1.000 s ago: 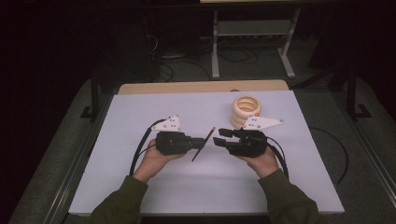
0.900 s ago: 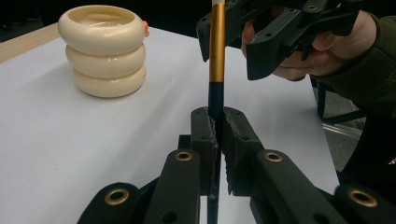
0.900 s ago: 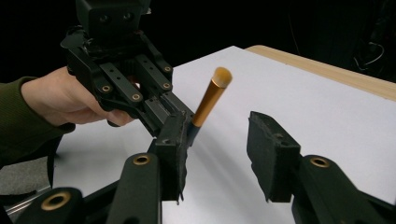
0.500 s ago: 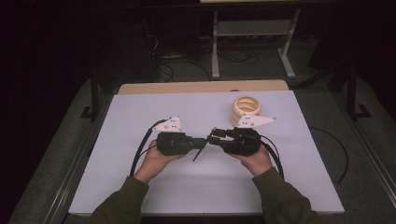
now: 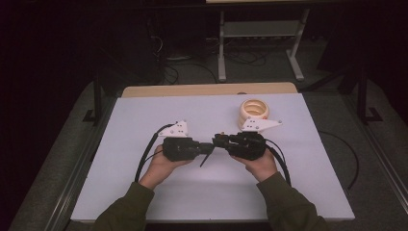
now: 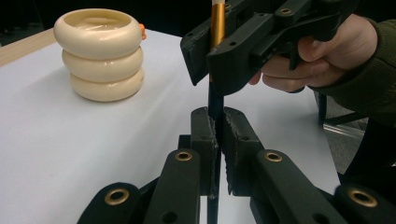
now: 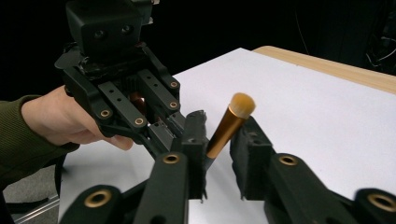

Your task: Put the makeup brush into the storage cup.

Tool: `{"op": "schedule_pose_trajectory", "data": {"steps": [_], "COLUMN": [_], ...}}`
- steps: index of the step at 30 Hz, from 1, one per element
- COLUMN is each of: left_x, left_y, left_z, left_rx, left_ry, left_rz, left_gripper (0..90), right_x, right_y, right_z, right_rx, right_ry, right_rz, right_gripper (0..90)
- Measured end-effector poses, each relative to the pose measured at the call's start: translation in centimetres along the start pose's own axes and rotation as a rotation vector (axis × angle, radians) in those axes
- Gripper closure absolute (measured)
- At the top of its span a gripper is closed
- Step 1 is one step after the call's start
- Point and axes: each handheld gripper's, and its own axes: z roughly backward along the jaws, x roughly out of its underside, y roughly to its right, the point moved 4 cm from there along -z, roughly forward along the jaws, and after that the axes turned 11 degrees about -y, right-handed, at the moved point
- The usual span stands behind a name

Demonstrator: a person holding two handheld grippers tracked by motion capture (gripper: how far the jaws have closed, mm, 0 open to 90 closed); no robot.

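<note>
While the left gripper (image 6: 215, 135) stands clamped on the dark handle of a makeup brush (image 6: 215, 56), we find the right gripper (image 7: 219, 154) drawn up around the brush's gold ferrule, its jaws having just been closing. In the right gripper view a narrow gap shows between the right-hand pad and the ferrule, so we judge the second grip not yet firm; the left-hand pad appears to touch, though we cannot confirm it. The brush is held clear above the white table (image 5: 192, 192), between the two grippers at mid-table in the high view, with its bristle tip beyond the right gripper's pads. A cream ringed holder (image 5: 254, 110) stands well apart toward the far right of the table, upright and with its mouth open. We take the step in hand to be a handover of the brush from left to right. To do it well, we recommend that the right jaws finish closing squarely on the ferrule, not on the soft bristles, and that the left gripper keep its hold until both right pads press. The ferrule is smooth and round and may slip or twist if pinched off-centre. Only then should the left jaws part, and without dragging the handle sideways.
</note>
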Motion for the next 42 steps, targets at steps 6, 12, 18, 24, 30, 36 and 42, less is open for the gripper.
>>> {"op": "schedule_pose_trajectory", "data": {"steps": [6,12,18,24,30,36,42], "left_x": [0.0,0.0,0.1,0.3,0.7,1.0,1.7], "left_y": [0.0,0.0,-0.2,-0.3,-0.6,-0.3,0.0], "left_z": [-0.1,-0.1,0.0,0.0,0.5,0.9,1.6], "left_rx": [-0.004,-0.003,-0.002,-0.025,-0.051,-0.067,-0.086], "left_ry": [-0.001,0.002,0.0,-0.014,-0.014,-0.016,-0.033], "left_rz": [-0.009,-0.008,-0.002,-0.008,0.002,0.016,0.024], "left_gripper": [83.5,83.4,83.4,79.7,70.7,63.2,53.6], "right_x": [-0.1,-0.2,-0.4,-0.4,-0.4,-0.4,-0.4], "right_y": [-0.1,-0.3,-0.4,-0.5,-0.2,-0.1,0.0], "right_z": [-0.1,-0.2,-0.5,-0.4,0.0,0.3,0.5], "right_rx": [-0.007,-0.014,-0.01,-0.004,0.008,0.014,0.022], "right_ry": [0.005,0.005,0.003,0.001,0.01,0.006,-0.003], "right_rz": [0.0,-0.003,0.008,0.005,0.012,0.015,0.033], "right_gripper": [79.2,81.5,82.6,82.6,82.6,82.6,82.6]}}
